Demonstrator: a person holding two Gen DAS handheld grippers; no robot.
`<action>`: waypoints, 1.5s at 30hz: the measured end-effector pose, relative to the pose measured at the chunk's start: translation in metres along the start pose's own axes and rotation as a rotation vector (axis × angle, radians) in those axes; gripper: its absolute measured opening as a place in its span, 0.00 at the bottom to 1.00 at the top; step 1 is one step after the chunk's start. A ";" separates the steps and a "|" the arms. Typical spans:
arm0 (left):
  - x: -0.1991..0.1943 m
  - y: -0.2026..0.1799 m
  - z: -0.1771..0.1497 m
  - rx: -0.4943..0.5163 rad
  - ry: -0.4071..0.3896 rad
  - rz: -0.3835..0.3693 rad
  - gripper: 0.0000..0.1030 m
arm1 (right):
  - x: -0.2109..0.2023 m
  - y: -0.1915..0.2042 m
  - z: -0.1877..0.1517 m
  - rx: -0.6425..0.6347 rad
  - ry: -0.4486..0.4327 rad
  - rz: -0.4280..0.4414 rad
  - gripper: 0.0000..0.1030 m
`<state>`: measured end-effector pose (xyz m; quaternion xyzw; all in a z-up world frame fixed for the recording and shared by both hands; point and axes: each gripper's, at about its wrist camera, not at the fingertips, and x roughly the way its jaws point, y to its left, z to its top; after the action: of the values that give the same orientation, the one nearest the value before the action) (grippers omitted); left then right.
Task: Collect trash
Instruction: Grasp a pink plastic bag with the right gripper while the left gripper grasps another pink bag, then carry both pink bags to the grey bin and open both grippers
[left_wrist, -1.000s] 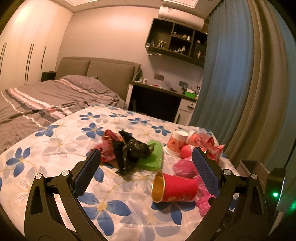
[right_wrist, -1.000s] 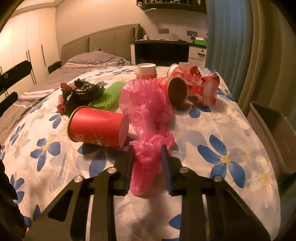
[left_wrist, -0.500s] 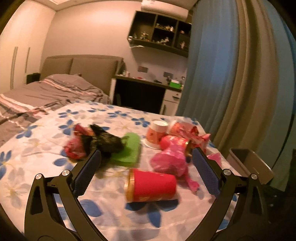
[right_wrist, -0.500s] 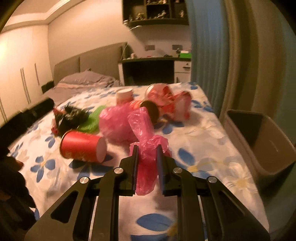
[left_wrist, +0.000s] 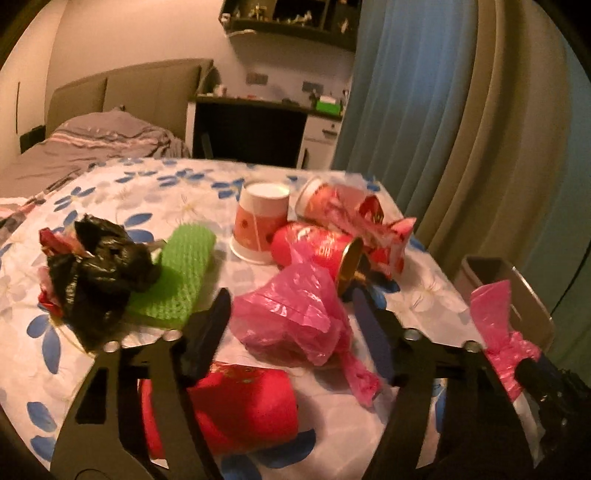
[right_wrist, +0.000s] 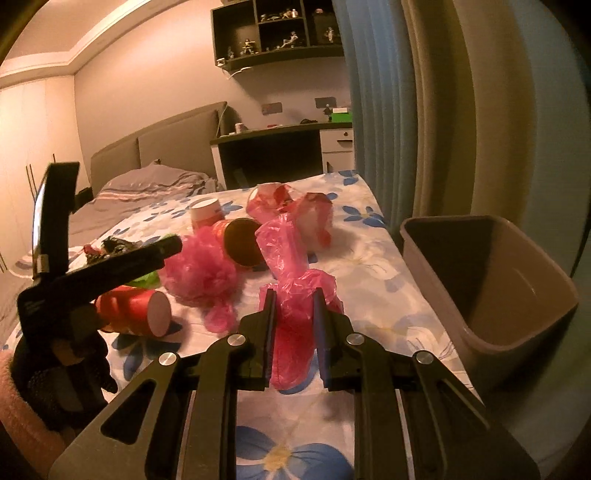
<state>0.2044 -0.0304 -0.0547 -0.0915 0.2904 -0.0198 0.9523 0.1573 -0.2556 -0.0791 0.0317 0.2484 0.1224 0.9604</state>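
The right claw (right_wrist: 294, 306) is clamped on a strip of pink plastic bag (right_wrist: 291, 343), which hangs between its two fingers above the flowered bedspread (right_wrist: 373, 302). To the right of this claw stands an open trash bin (right_wrist: 491, 295), apart from the held bag. The left claw (left_wrist: 291, 325) has its fingers spread apart and grips nothing. A crumpled pink bag (left_wrist: 295, 314) lies between its fingers; a red cup (left_wrist: 240, 410) lies on its side just below it. Ahead and to its left lie a black bag (left_wrist: 96, 273) and a green mesh pad (left_wrist: 177, 277). Ahead stands an upturned paper cup (left_wrist: 258, 225), with red wrappers (left_wrist: 373, 229) to its right.
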 end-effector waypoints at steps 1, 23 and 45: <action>0.002 0.000 -0.001 0.002 0.007 -0.002 0.50 | 0.000 -0.002 0.000 0.004 0.000 -0.001 0.19; -0.077 -0.026 0.012 0.017 -0.166 -0.131 0.08 | -0.029 -0.024 0.007 0.045 -0.083 -0.001 0.19; -0.079 -0.150 0.021 0.175 -0.212 -0.391 0.08 | -0.076 -0.100 0.023 0.101 -0.226 -0.149 0.20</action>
<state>0.1528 -0.1673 0.0340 -0.0645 0.1627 -0.2191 0.9599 0.1261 -0.3717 -0.0359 0.0748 0.1459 0.0336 0.9859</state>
